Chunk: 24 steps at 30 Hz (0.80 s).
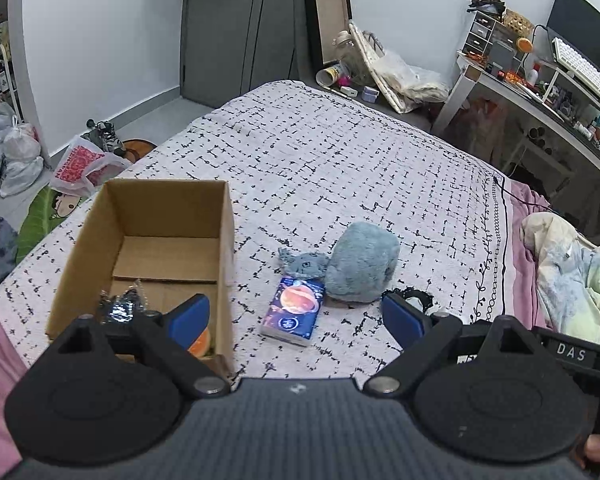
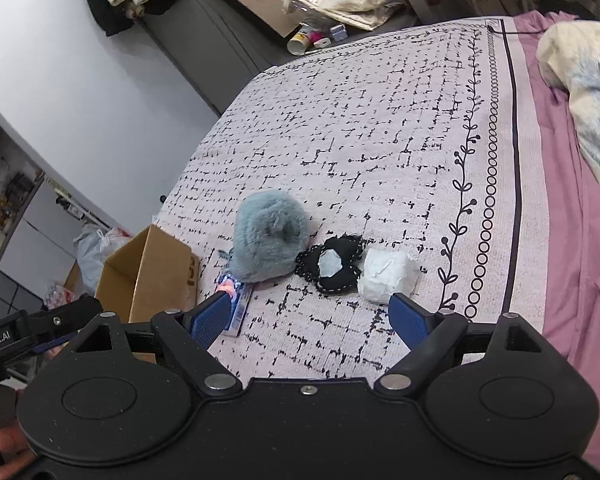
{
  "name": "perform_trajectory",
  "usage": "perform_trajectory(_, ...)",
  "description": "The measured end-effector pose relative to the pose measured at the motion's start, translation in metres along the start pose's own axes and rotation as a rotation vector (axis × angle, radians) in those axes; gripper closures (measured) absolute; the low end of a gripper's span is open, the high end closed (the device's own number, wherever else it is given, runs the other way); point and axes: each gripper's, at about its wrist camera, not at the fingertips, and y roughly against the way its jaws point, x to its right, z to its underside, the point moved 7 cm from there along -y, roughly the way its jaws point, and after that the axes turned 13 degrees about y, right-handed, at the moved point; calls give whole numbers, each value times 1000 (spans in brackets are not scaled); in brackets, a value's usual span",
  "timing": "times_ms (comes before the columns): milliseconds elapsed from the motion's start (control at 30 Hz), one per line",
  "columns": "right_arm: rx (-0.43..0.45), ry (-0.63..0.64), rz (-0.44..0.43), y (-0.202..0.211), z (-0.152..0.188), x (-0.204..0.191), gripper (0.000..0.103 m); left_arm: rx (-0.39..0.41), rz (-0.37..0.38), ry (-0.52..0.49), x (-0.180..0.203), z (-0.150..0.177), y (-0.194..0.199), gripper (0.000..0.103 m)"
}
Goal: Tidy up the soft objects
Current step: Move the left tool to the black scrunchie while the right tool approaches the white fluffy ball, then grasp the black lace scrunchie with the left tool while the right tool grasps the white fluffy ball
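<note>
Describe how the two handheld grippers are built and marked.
Both the left gripper and right gripper share a matte black body, round side discs, silver pivot bolts and blue ribbed pads. White lettering shows on each gripper's side in the other's view. A bare thumb shows low down.

A bed (image 1: 340, 152) under a white, black-flecked cover filled the middle of the room, a pink sheet (image 2: 572, 240) showing along its side. Pale walls (image 1: 100, 40) met a grey floor (image 1: 156, 108). A dark wardrobe (image 1: 236, 28) stood at the far end, and a cluttered desk (image 1: 540, 108) with a monitor (image 1: 580, 28) and keyboard (image 1: 584, 68) lined one side. Plastic bags (image 1: 12, 152) lay on the floor.
</note>
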Motion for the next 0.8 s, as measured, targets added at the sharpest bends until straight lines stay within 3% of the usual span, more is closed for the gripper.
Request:
perform_trajectory(167,-21,-49,16,-19,2,15,28,-7,-10,12,9,4,-14,11)
perform_trajectory(567,-67,-119,29,-55,10,40,37,-51,7,45,35,19,-61,11)
perform_trajectory(633,-83,-123,29,-61,12,43,42,-63,10,45,40,22,-70,11)
perform_trajectory(733,-109,-142,23,-71,16,48,69,-81,15,46,49,26,-84,11)
perform_trajectory(800,-120,-168,8,-76,18,53,75,-93,21,44,55,29,-94,11)
